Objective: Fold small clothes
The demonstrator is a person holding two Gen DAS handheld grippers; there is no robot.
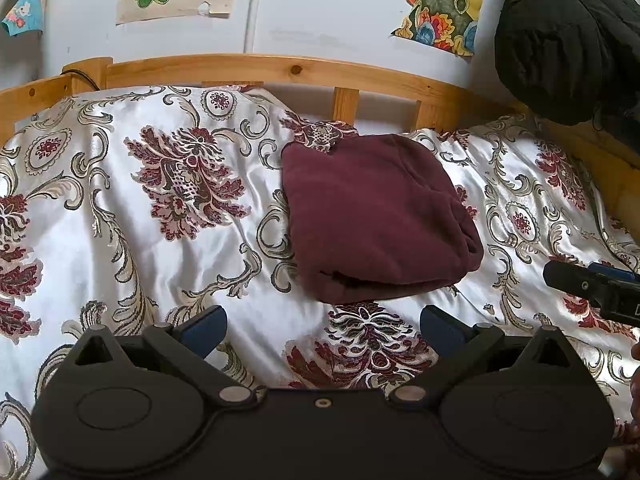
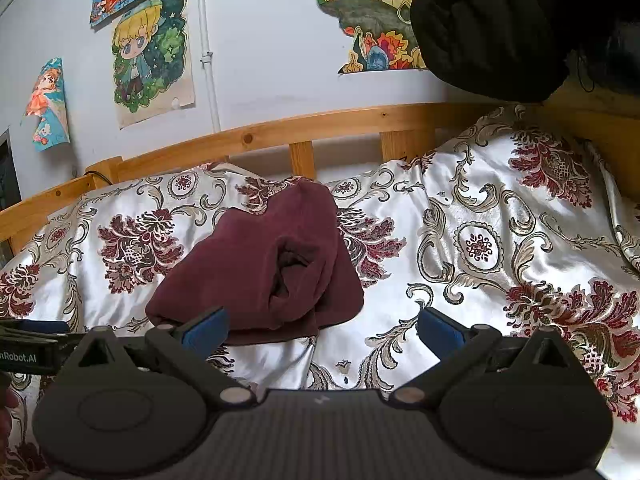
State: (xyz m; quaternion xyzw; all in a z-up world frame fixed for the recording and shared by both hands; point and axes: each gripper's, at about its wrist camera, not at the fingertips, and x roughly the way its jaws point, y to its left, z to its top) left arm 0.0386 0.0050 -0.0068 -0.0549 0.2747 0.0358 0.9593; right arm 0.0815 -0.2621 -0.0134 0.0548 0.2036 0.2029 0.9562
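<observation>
A maroon garment lies folded into a compact bundle on the floral bedspread, near the wooden rail. My left gripper hovers just in front of it, open, blue pads wide apart with nothing between them. In the right wrist view the same maroon garment shows its layered folds and an open pocket at one end. My right gripper is open too, its left pad just in front of the bundle's near edge. The right gripper's body pokes in at the right edge of the left wrist view.
A wooden bed rail runs behind the bedspread, with drawings taped to the white wall above. A black padded jacket hangs at the upper right. The left gripper's body shows at the left edge of the right wrist view.
</observation>
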